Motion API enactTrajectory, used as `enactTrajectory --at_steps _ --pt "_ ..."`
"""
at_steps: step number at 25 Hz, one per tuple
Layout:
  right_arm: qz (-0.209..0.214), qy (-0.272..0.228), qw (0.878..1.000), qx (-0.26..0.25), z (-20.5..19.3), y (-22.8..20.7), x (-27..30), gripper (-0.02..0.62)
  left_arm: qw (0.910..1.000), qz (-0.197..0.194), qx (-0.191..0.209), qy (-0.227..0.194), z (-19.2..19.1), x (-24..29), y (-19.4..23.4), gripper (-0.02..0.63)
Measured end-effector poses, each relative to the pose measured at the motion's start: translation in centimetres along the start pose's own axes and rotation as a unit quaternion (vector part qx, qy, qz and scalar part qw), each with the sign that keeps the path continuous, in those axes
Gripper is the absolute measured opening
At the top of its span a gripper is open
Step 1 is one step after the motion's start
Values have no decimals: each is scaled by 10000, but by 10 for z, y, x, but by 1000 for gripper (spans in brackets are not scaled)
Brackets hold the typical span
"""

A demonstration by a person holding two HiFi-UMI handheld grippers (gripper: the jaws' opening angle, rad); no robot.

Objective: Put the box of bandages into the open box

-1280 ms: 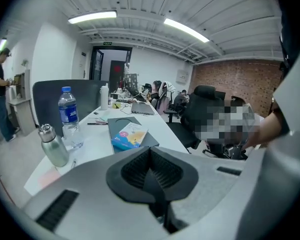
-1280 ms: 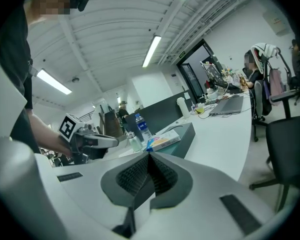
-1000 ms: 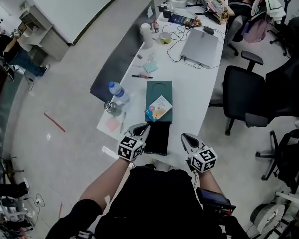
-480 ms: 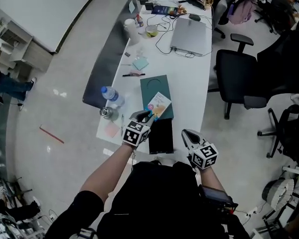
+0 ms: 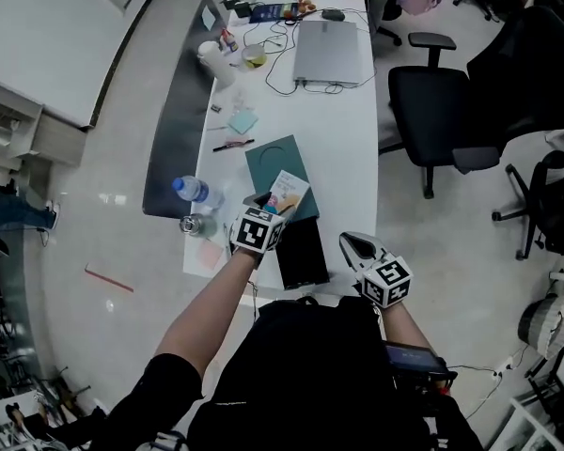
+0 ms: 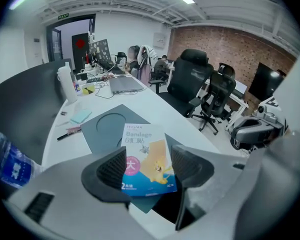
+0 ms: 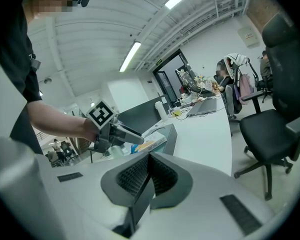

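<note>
**A:** Where is the box of bandages (image 6: 144, 154) found relative to the jaws?

**B:** It is seen straight ahead of the left gripper (image 5: 261, 203), lying flat on a teal lid (image 6: 106, 129) on the bench (image 5: 350, 130). The jaws are set apart over its near end. Its long edges pass behind both jaws, so it is judged not yet gripped.

**A:** And its long axis?

**B:** It runs almost along the line of the jaws, away from them. The narrow width is therefore what is spanned.

**A:** Which gripper is nearer?

**B:** The left one, clearly. The right gripper (image 7: 149, 160) is held off to the side, well apart from the carton, with its jaws closed together on nothing.

**A:** Where is the open box (image 5: 303, 252)?

**B:** It is on the near side of the left jaws and slightly to their right, just beside the lid. A close on the carton and a short draw back are judged to be what the placing calls for.

**A:** Can any print be read?

**B:** "Bandage" is read at the top of the carton, above a line of Chinese characters. A "大" in a pink disc and a cartoon figure are also shown. The label on the water bottle (image 6: 5, 164) cannot be read.
</note>
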State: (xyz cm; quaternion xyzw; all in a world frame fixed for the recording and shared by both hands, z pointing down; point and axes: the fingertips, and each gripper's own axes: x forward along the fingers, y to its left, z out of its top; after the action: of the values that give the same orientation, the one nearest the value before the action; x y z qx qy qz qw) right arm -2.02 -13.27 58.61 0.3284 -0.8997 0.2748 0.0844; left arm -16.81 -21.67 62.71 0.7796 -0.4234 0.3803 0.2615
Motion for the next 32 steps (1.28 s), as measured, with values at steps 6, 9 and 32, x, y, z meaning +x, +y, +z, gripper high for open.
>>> enactTrajectory --at_steps 6,9,32 --pt "-115 -3 9999 102 -5 -11 -8 25 9993 118 -162 309 6 16 5 366" --pt "-161 -20 9997 185 -9 -15 -13 25 9985 243 -67 484 7 21 7 388" --pt "-140 -46 9994 307 -14 -32 -31 25 9904 633 -921 819 -5 17 5 408"
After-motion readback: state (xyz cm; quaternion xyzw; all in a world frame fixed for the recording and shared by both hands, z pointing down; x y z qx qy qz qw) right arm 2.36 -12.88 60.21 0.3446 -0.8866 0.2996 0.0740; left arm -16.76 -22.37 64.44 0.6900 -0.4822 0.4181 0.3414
